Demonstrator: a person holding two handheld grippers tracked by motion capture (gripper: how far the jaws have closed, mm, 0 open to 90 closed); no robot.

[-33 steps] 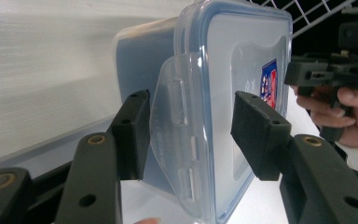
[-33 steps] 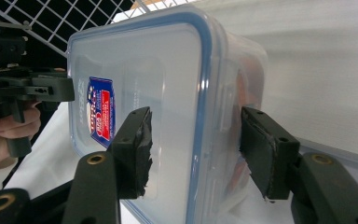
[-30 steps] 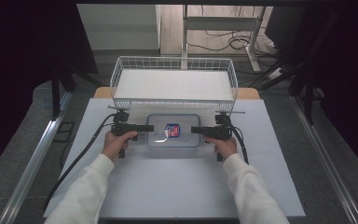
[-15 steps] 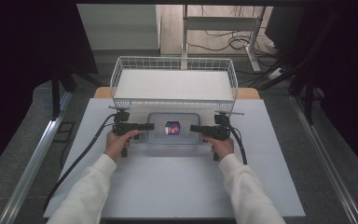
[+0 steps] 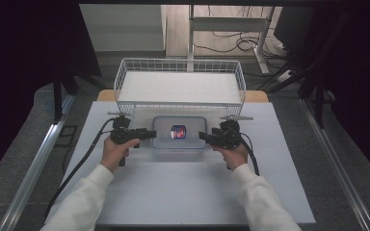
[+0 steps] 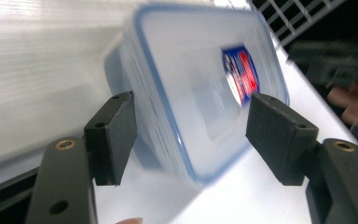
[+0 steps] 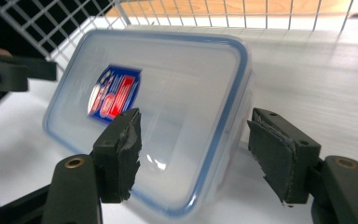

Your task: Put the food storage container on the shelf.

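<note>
Lying flat on the white bench (image 5: 183, 192), a clear plastic box (image 5: 179, 132) with a blue-edged lid sits just in front of the white wire basket (image 5: 180, 86). A red and blue sticker (image 5: 178, 131) is on the middle of its lid.

The left tongs (image 5: 153, 134) point at the left short side of the box, and the right tongs (image 5: 201, 136) point at its right short side, so the box is between them. Both pairs of tongs have just been opening.

In the left gripper view the left tongs (image 6: 193, 135) stand wide, with a gap between each black pad and the box (image 6: 200, 88); the end of the box is between the pads (image 6: 112, 135) but not pressed. In the right gripper view the right tongs (image 7: 193, 156) are also wide, and the corner of the box (image 7: 168, 107) is between the pads (image 7: 275, 151) without a grip. The basket wire (image 7: 242, 14) shows behind the box there.
</note>
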